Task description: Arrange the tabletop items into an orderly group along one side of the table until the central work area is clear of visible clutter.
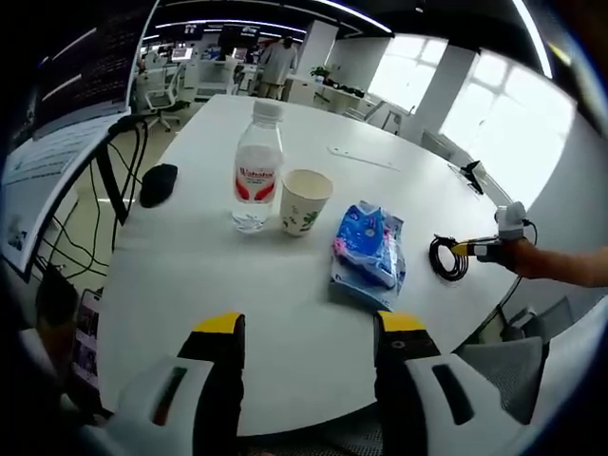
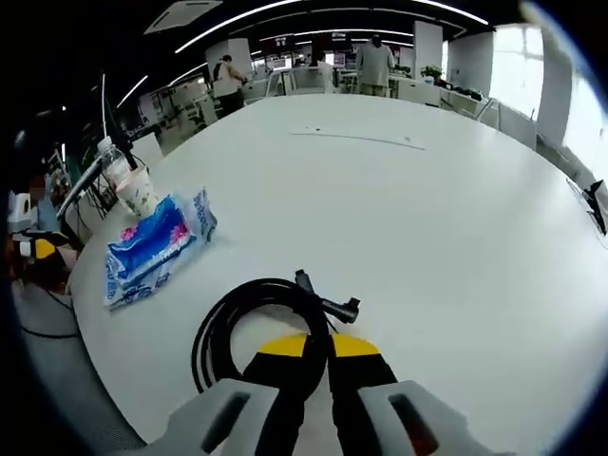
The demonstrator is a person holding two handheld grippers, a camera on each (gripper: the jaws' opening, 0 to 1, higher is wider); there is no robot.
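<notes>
White surface (image 1: 285, 275), large and rounded at the near edge. Item count on it: one water bottle, one paper cup, one blue packet, one coiled cable, one dark object at the far left edge, one long flat strip far back.

Left gripper view: left gripper (image 1: 309, 328) hovers over the near edge of the surface, jaws spread wide apart, nothing between them. Water bottle (image 1: 257, 171) stands upright, clear with a red-and-white label and white cap. Paper cup (image 1: 304, 201) stands upright just beside it, to the view's right, possibly touching; the gap is hard to judge. Blue packet (image 1: 369, 252) lies flat near the cup, apart from it. Coiled black cable (image 1: 448, 257) sits near the surface's right edge, with the right gripper (image 1: 480, 250) at it, held in from the right by a person's arm. Dark object (image 1: 158, 183), probably a mouse, lies well apart from the bottle. Strip (image 1: 361, 157) lies flat beyond the cup.

Right gripper view: right gripper (image 2: 329, 350) has its jaws closed together on the cable (image 2: 249, 323), pinching the coil near its plug end; the coil rests on the surface (image 2: 427, 237). Packet (image 2: 152, 249) lies near the cable, not touching. Bottle (image 2: 116, 171) and cup (image 2: 138, 193) stand beyond the packet.
</notes>
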